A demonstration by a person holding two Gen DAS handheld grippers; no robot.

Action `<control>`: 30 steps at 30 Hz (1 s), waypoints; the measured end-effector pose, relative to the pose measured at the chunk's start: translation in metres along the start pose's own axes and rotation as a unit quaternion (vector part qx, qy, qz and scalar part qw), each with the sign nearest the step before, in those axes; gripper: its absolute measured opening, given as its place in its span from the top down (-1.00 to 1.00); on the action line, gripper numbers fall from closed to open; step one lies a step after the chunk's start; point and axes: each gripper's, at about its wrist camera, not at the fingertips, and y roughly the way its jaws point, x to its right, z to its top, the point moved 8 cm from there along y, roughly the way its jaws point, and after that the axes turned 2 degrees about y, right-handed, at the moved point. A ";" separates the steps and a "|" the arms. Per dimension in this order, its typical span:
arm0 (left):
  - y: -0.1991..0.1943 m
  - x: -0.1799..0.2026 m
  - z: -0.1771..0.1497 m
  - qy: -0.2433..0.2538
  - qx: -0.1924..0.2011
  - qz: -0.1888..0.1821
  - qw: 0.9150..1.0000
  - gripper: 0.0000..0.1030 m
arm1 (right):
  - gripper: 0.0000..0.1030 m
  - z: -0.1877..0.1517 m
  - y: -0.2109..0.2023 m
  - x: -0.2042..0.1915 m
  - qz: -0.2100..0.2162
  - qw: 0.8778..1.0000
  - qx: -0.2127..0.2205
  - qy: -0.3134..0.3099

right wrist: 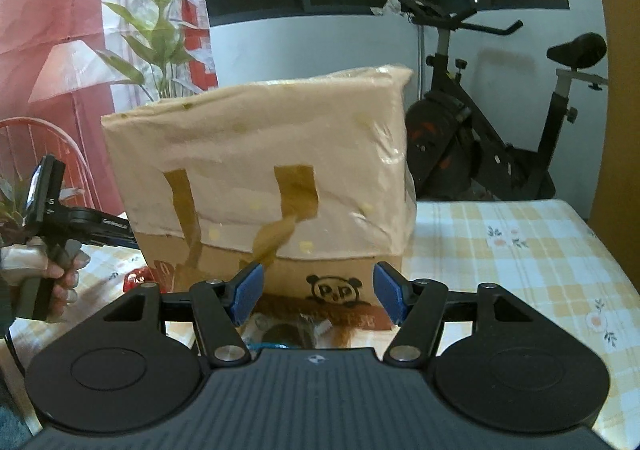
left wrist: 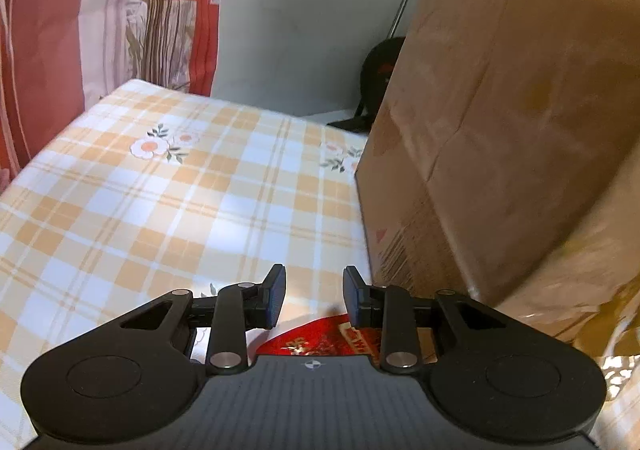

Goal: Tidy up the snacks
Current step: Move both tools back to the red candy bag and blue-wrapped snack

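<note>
Snacks, a red packet (left wrist: 320,338) and another (right wrist: 280,330), lie unsorted on the desk (left wrist: 160,190) beside the box (right wrist: 260,170), both claws (left wrist: 314,296) (right wrist: 318,296) spread, pinching nothing.

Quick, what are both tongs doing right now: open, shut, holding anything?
Left tongs: open, nothing gripped; a red snack packet lies just beneath.
Right tongs: open, empty, facing the cardboard box.

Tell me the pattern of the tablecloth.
Orange-and-white plaid tablecloth with small flowers, clearest in the left wrist view.
</note>
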 end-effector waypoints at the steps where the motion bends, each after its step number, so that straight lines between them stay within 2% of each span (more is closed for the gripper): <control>1: 0.002 -0.001 -0.003 0.003 -0.003 0.001 1.000 0.37 | -0.25 -0.001 0.001 0.001 -0.001 1.000 -0.002 0.001; 2: 0.004 -0.001 -0.004 0.010 -0.004 0.005 1.000 0.37 | -0.25 -0.002 0.001 0.001 -0.002 1.000 -0.003 0.003; 6: -0.001 0.004 -0.018 0.070 -0.006 0.030 0.997 0.65 | -0.25 -0.002 0.004 0.000 -0.003 1.000 -0.004 0.007; 12: -0.026 0.007 -0.042 0.121 0.003 0.043 0.992 0.67 | -0.25 -0.004 0.006 -0.005 0.003 1.000 -0.005 0.001; 17: -0.042 0.010 -0.056 0.119 -0.002 0.031 0.992 0.67 | -0.25 -0.010 0.009 -0.008 0.006 1.000 -0.010 0.008; 20: -0.046 0.009 -0.057 0.092 -0.015 0.014 0.996 0.63 | -0.25 -0.013 0.009 -0.009 0.009 1.000 -0.014 0.010; 21: -0.048 0.007 -0.055 0.076 -0.013 0.007 0.997 0.49 | -0.25 -0.015 0.009 -0.010 0.010 1.000 -0.016 0.010; 22: -0.052 0.006 -0.052 0.060 -0.003 0.000 0.998 0.16 | -0.25 -0.015 0.009 -0.010 0.011 1.000 -0.016 0.010; 23: -0.057 0.007 -0.049 0.049 0.011 -0.010 0.999 -0.05 | -0.25 -0.015 0.009 -0.010 0.011 1.000 -0.016 0.010; 24: -0.061 0.010 -0.045 0.041 0.028 -0.023 0.999 -0.34 | -0.25 -0.016 0.008 -0.010 0.011 1.000 -0.016 0.010; 25: -0.065 0.014 -0.042 0.038 0.041 -0.035 0.998 -0.45 | -0.25 -0.016 0.008 -0.010 0.010 1.000 -0.015 0.011; 26: -0.067 0.020 -0.040 0.041 0.044 -0.047 0.997 -0.47 | -0.25 -0.016 0.007 -0.009 0.010 1.000 -0.015 0.013; 30: -0.055 0.043 -0.050 0.074 0.009 -0.055 0.996 -0.47 | -0.25 -0.018 0.009 -0.007 0.007 1.000 -0.018 0.020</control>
